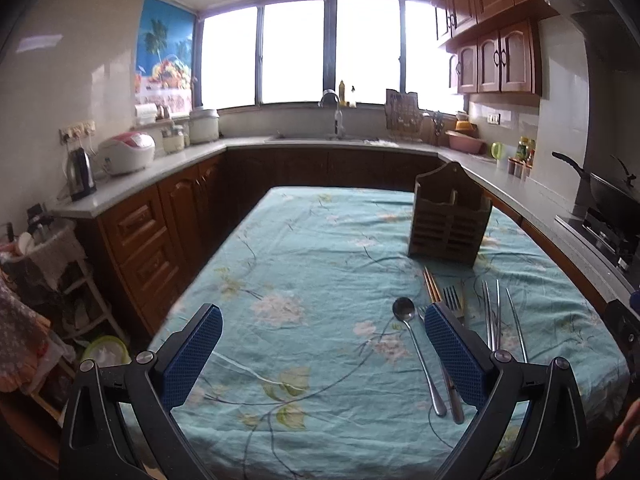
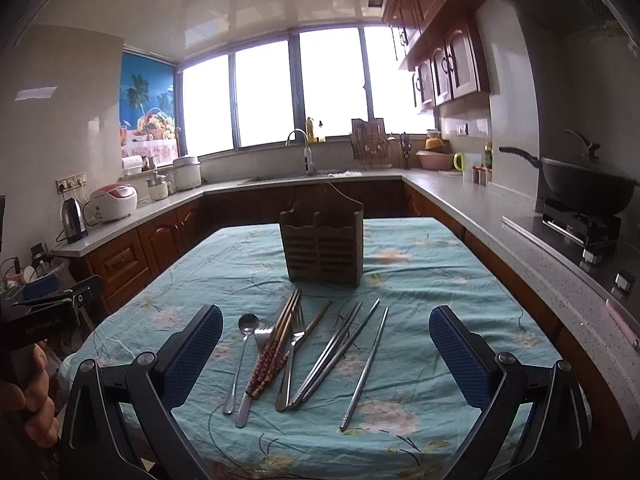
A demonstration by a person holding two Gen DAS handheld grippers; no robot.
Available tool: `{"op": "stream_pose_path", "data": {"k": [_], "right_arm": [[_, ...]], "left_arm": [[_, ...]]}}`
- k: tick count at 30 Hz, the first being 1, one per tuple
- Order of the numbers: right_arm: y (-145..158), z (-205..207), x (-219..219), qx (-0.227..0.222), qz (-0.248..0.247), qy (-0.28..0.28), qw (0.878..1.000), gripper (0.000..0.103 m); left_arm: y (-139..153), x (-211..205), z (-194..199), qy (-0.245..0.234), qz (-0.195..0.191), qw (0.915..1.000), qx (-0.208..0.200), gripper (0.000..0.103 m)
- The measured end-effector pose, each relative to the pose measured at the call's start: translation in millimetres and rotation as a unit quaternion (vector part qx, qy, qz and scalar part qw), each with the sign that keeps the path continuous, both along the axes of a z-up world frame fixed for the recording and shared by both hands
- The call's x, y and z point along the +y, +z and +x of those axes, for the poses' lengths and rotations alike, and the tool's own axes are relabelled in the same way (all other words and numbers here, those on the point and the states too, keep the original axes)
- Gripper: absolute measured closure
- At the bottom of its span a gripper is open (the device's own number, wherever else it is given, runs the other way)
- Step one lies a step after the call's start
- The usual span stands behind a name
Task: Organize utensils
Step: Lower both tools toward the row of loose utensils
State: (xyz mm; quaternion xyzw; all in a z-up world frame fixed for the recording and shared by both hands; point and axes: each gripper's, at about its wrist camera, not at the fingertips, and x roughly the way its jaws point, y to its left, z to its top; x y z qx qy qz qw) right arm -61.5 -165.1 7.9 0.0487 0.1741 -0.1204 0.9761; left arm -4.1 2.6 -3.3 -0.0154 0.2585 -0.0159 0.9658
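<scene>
A wooden slatted utensil holder (image 2: 323, 249) stands upright on the table with the teal floral cloth (image 2: 420, 280); it also shows in the left wrist view (image 1: 449, 222). In front of it lie a metal spoon (image 2: 240, 364), wooden chopsticks (image 2: 276, 346), a fork (image 2: 294, 354) and several metal chopsticks (image 2: 344, 354). My right gripper (image 2: 326, 360) is open above this pile, empty. My left gripper (image 1: 323, 356) is open and empty, left of the pile; the spoon (image 1: 418, 354) lies by its right finger, which hides part of the fork (image 1: 452, 300).
Kitchen counters (image 2: 460, 196) wrap the room, with a wok on a stove (image 2: 580, 188) at the right, a sink (image 2: 300, 176) at the back, and a rice cooker and kettle (image 2: 74, 220) at the left. A rack with clutter (image 1: 48, 272) stands left of the table.
</scene>
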Motion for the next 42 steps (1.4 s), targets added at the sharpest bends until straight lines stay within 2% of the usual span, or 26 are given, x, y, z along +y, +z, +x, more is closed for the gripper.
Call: {"op": "stream_pose_path", "data": {"k": [9, 14, 20, 24, 30, 37, 41, 42], "right_arm": [[-20, 32, -38, 0.050, 0.069, -0.011, 0.996, 0.001], [-33, 52, -56, 0.074, 0.077, -0.018, 0.994, 0.001], [-52, 81, -79, 0.108, 0.110, -0.023, 0.988, 0.014], [-66, 97, -91, 0.152, 0.119, -0.029, 0.981, 0.027], [-85, 125, -106, 0.197, 0.144, -0.025, 0.970, 0.047], [-105, 157, -121, 0.234, 0.154, -0.031, 0.960, 0.056], [-117, 174, -125, 0.252, 0.155, -0.035, 0.955, 0.065], [-116, 177, -124, 0.254, 0.145, -0.036, 0.956, 0.067]], "left_arm": [[-13, -2, 67, -0.043, -0.016, 0.9954, 0.084, 0.002], [-16, -11, 102, -0.061, -0.012, 0.9920, 0.110, 0.006], [-28, -24, 133, -0.074, -0.003, 0.9893, 0.126, 0.014], [-36, -27, 154, -0.083, -0.002, 0.9861, 0.144, 0.021], [-52, -38, 192, -0.099, 0.009, 0.9807, 0.169, 0.025], [-85, -55, 235, -0.115, 0.016, 0.9722, 0.203, 0.029], [-101, -60, 250, -0.128, 0.006, 0.9652, 0.228, 0.040], [-103, -62, 252, -0.129, 0.008, 0.9664, 0.222, 0.041]]}}
